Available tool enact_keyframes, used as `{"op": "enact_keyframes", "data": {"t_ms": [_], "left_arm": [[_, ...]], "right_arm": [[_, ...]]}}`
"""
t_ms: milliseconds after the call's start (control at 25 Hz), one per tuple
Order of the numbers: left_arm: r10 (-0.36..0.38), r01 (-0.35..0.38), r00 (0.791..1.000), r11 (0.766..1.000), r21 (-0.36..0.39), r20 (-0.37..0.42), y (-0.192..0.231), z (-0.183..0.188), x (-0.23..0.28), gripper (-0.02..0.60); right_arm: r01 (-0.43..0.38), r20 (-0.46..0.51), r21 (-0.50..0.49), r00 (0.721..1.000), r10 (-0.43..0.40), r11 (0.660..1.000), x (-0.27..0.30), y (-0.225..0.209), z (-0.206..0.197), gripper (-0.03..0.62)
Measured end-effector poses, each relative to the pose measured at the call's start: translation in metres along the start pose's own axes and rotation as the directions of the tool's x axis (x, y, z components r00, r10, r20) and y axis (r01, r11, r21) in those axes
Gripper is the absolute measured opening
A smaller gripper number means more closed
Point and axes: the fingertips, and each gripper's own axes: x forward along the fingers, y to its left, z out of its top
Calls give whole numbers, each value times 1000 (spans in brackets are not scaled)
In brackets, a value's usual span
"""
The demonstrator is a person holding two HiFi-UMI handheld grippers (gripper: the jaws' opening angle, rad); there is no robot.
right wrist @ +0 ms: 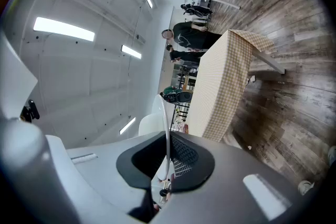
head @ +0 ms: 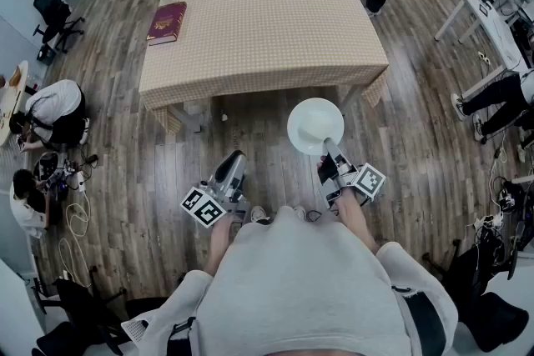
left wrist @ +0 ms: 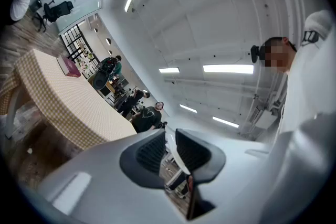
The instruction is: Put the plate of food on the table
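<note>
Wood-plank floor ran under a check-clothed table (head: pixel 267 37), a red book (head: pixel 167 22) at its left end (people stood beyond), the near side open cloth. The white plate (head: pixel 314 125) hung face-up just short of that edge, its rim clenched in the right gripper (head: pixel 330 151). The left gripper (head: pixel 234 159) was slack-jawed, empty.

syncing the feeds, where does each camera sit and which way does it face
head view: on the person's head, looking steeply down at table and floor; shows torso, arms, left tool, right tool holding the plate.
left gripper view: on the left tool, aimed up at the ceiling; its empty jaws show.
right gripper view: on the right tool, rolled sideways; jaws pinch the plate's rim.
shared: all see the table.
</note>
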Motion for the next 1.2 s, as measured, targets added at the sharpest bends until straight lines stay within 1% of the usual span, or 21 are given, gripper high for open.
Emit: {"op": "enact_keyframes", "data": {"t_ms": [440, 640, 880, 1040, 1200], "left_arm": [[6, -6, 1000, 1000, -1, 4, -6, -3, -14, 52], [16, -16, 1000, 1000, 0, 5, -11, -8, -21, 52], [34, -34, 999, 999, 10, 26, -21, -9, -17, 52], [75, -76, 996, 997, 22, 41, -23, -12, -26, 52], [121, -122, 990, 992, 20, 69, -23, -18, -35, 52]], "right_arm": [[0, -15, -1, 1000, 0, 1000, -4, 1, -9, 11], [-44, -32, -13, 999, 43, 999, -8, 8, -14, 11], [-45, -61, 4, 997, 45, 999, -8, 6, -7, 12], [-63, -95, 24, 993, 65, 998, -3, 2, -12, 12], [-69, -161, 6, 985, 69, 998, 4, -3, -17, 12]]}}
